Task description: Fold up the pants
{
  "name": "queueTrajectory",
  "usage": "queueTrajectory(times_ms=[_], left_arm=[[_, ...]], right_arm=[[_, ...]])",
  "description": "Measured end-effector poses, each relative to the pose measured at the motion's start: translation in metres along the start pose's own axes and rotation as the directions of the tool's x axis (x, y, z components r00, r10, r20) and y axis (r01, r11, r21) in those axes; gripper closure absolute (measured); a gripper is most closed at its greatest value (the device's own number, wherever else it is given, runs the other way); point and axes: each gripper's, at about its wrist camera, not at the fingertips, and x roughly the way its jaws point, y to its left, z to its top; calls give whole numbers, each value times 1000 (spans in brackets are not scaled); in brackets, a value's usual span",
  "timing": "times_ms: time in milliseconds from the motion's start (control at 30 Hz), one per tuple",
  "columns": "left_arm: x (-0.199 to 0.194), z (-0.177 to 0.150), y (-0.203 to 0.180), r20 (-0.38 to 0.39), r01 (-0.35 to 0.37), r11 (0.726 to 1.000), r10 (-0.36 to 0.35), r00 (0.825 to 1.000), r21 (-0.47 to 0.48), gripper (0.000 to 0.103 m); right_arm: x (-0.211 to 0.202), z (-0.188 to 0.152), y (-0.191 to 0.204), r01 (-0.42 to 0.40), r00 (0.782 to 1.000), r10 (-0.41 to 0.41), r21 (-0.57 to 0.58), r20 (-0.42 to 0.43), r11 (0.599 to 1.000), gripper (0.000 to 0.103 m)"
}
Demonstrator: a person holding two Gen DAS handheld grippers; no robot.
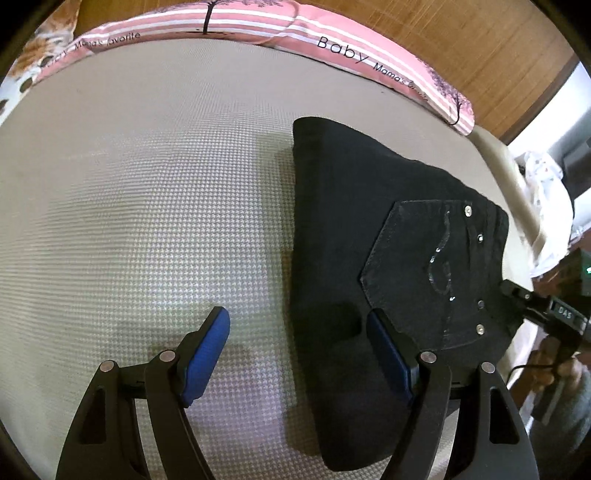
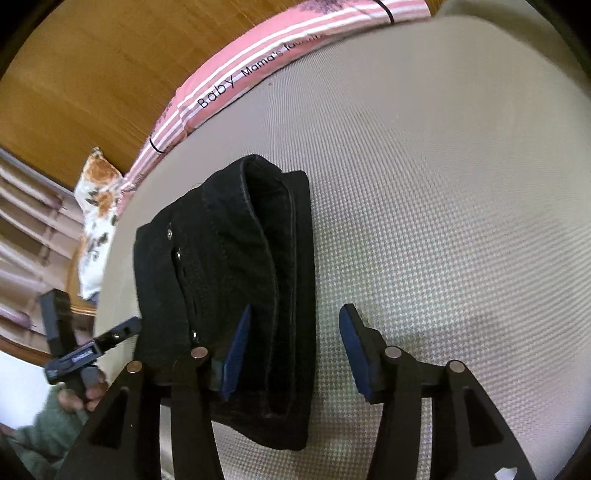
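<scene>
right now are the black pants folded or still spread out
Folded: the black pants lie as a compact stacked bundle on the bed, layered edges showing, back pocket on top.

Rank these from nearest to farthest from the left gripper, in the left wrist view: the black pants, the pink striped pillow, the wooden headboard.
From the left gripper:
1. Black pants, folded, under its right finger.
2. Pink striped pillow, along the far mattress edge.
3. Wooden headboard, behind the pillow.
</scene>
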Motion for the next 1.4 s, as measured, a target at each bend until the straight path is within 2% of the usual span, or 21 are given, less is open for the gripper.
queueTrajectory(times_ms=[67, 233, 333, 500, 567, 733, 833, 900, 933, 1000, 1033, 1067, 1100, 1167, 1200, 1300, 1400], left_arm=[[2, 2, 0, -13, 36, 999, -36, 999, -5, 26], [5, 5, -2, -43, 107, 994, -107, 993, -14, 27], [7, 4, -1, -74, 183, 982, -186, 980, -50, 27], [11, 10, -1, -72, 210, 977, -213, 974, -39, 27], [14, 15, -2, -69, 219, 975, -221, 973, -36, 27], [22, 26, -9, -37, 231, 973, -230, 972, 22, 27], [28, 33, -3, -8, 273, 962, -273, 962, 6, 27], [30, 39, 3, -8, 312, 949, -312, 950, -44, 27], [31, 41, 6, -16, 326, 942, -328, 944, -73, 28], [32, 40, 13, -21, 328, 939, -331, 943, -107, 45], [31, 38, 18, -21, 328, 937, -333, 943, -123, 49], [31, 37, 22, -22, 334, 932, -341, 940, -142, 58], [33, 36, 27, -30, 352, 920, -362, 932, -174, 61], [35, 29, 38, -40, 402, 883, -423, 905, -244, 63], [35, 26, 38, -40, 412, 877, -434, 900, -247, 63], [30, 20, 30, -42, 406, 892, -422, 906, -199, 63], [33, 23, 27, -40, 410, 892, -424, 905, -189, 63]], right_arm=[[3, 1, -9, -59, 998, 60, 40, -22, 997, 55], [4, 0, -23, -148, 987, 152, 78, -58, 986, 55], [6, 2, -29, -191, 976, 199, 89, -89, 977, 56], [17, 10, -31, -258, 958, 267, 91, -107, 962, 56], [27, 15, -29, -287, 948, 297, 100, -117, 953, 60], [41, 27, -24, -332, 929, 344, 102, -136, 938, 62], [49, 34, -19, -343, 925, 352, 86, -145, 936, 66], [50, 34, -20, -343, 925, 351, 80, -144, 936, 70], [50, 34, -20, -346, 924, 354, 80, -143, 935, 70], [48, 33, -22, -348, 925, 355, 76, -137, 934, 70], [48, 32, -22, -348, 925, 355, 73, -134, 935, 70], [48, 32, -21, -348, 926, 354, 68, -130, 935, 70], [46, 30, -23, -347, 927, 353, 66, -129, 936, 70], [46, 30, -22, -346, 928, 352, 64, -126, 936, 70], [47, 31, -20, -346, 928, 351, 64, -125, 936, 70], [47, 32, -20, -345, 928, 351, 64, -125, 936, 70], [47, 31, -20, -341, 931, 346, 63, -116, 938, 70]])
